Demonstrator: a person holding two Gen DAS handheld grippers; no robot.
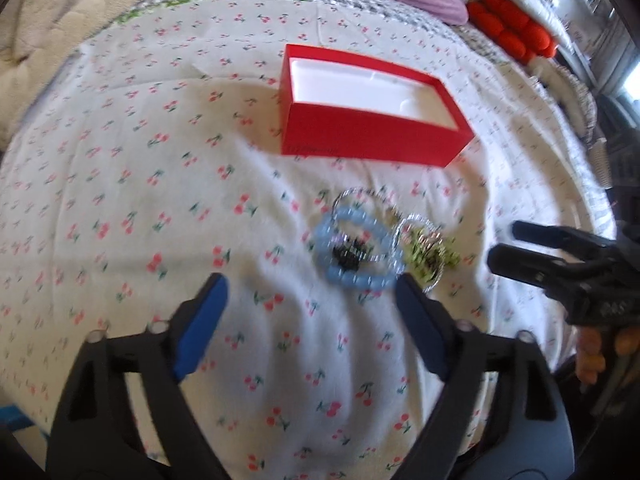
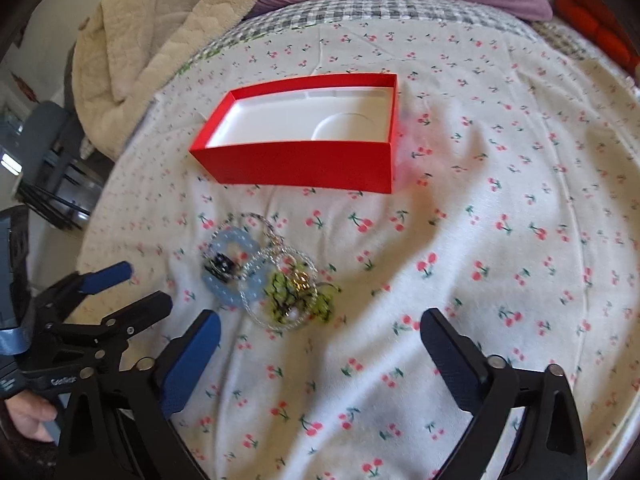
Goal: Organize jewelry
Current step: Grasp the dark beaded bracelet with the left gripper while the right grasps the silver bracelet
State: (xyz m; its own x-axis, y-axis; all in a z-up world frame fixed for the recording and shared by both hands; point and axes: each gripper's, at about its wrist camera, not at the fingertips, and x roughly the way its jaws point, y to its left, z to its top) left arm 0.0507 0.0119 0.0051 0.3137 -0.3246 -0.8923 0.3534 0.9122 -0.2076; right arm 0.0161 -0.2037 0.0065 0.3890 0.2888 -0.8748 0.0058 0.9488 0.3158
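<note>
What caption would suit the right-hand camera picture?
Open right gripper above a jewelry pile before an empty red box on a cherry-print bedsheet.

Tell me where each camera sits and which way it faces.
Left wrist: on the left gripper, angled down at the cherry-print sheet; both its fingers show, with the right gripper at the right edge.
Right wrist: on the right gripper, angled down likewise; its fingers show, with the left gripper and a hand at lower left.
Shared: the open red box and the jewelry pile before it.
</note>
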